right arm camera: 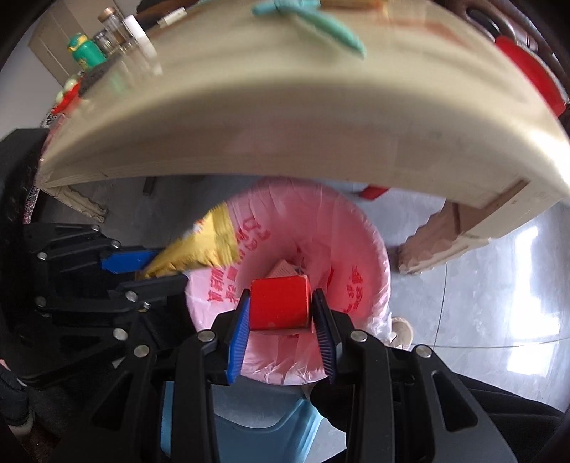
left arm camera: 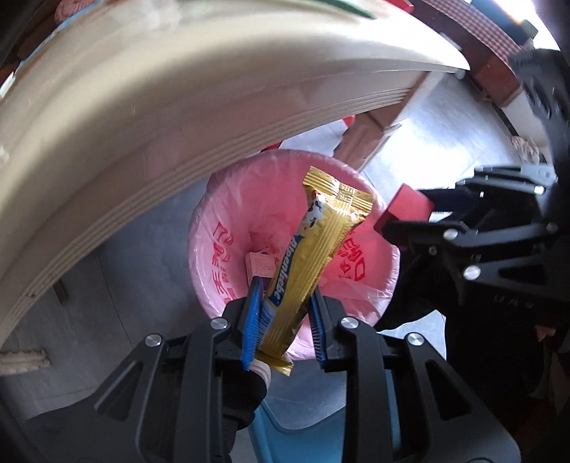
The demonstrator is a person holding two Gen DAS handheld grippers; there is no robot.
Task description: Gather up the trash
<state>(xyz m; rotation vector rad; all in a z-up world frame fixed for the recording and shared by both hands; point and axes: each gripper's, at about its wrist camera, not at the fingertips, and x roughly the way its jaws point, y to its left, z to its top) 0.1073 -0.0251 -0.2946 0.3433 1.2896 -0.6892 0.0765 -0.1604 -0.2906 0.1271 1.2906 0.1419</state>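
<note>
Two hand-held grippers hover over a round trash bin (left arm camera: 213,228) lined with a pink plastic bag printed with red characters; the bin stands on a grey tiled floor (right arm camera: 481,285), partly under the front edge of a cream-coloured table (right arm camera: 285,124). The left gripper (left arm camera: 283,313), with blue ribbed pads, is pinching a long gold candy wrapper (left arm camera: 313,249) with a blue and white label; the wrapper stands up tilted from between the pads, above the bin's opening. The right gripper (right arm camera: 281,313) is pinching a small red box (right arm camera: 278,302) between its blue pads, also held above the bin's opening. In the left wrist view the right gripper comes in from the right over the bin's right rim, with the red box at its tip. In the right wrist view the left gripper comes in from the left over the bin's left rim. A small pale carton (left arm camera: 260,265) lies at the bottom of the bin. A teal object (right arm camera: 313,21), blurred, lies on the tabletop, and a green bottle (right arm camera: 83,50) and jars stand near the table's far left corner.
</note>
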